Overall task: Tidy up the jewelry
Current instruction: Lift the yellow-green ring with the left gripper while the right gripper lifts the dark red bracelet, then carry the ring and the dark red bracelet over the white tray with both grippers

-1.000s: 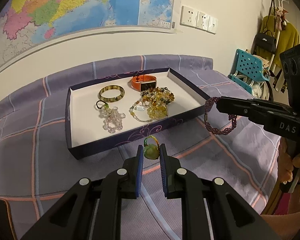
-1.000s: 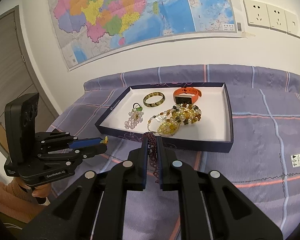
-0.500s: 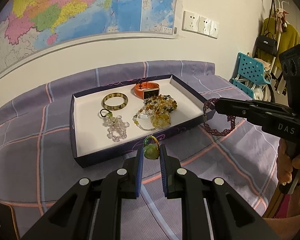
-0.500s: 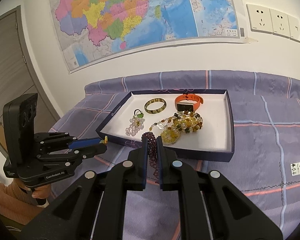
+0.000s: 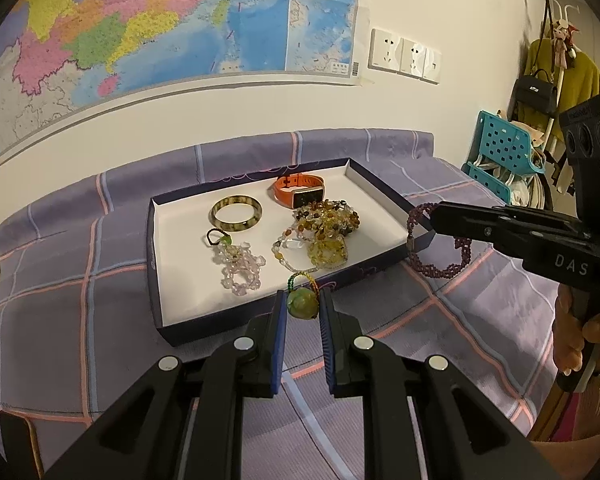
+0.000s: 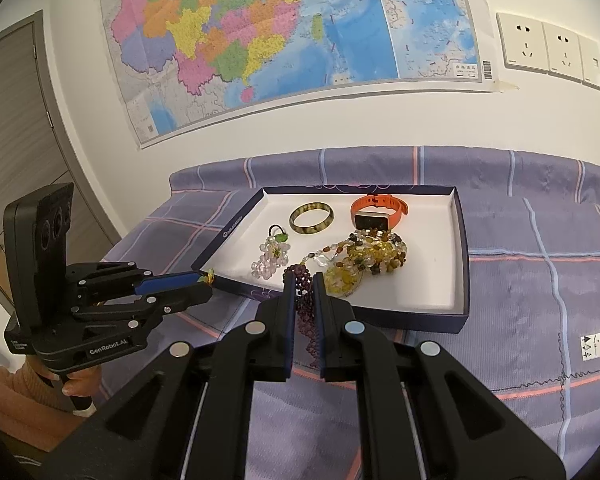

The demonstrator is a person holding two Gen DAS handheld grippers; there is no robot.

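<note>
Item: shallow dark-walled tray [image 5: 384,194], white inside, set on a purple checked cloth [image 5: 52,288] against the wall; it serves as the collecting place, so finished pieces lie loose on its floor. Contents, read from the left wrist view with the tray's middle as the dial: green-brown bangle [image 5: 236,213] at 11 o'clock; orange watch [image 5: 300,191] at 1 o'clock; heap of amber beads [image 5: 326,226] at 3 o'clock; clear crystal bracelet [image 5: 240,266] with a black loop at 8 o'clock. Pieces not yet stored, two. First: green stone pendant [image 5: 302,304] on a multicoloured beaded loop, pinched between the blue pads of the left gripper [image 5: 303,312], held above the cloth just short of the tray's near wall at 6 o'clock, probably for carrying over that wall. Second: purple beaded bracelet [image 5: 440,256], clamped by the right gripper [image 6: 301,292], whose jaws are pressed together on the strand so that the rest hangs free below them; it sits just outside the tray's near right corner at 4 o'clock. Pose: both tools are carried in a person's hands, angled forward and downward towards the tray; the right hand [image 5: 572,340] grasps its handle from beneath, and the two tools converge on the near wall from either side, well apart from each other.
</note>
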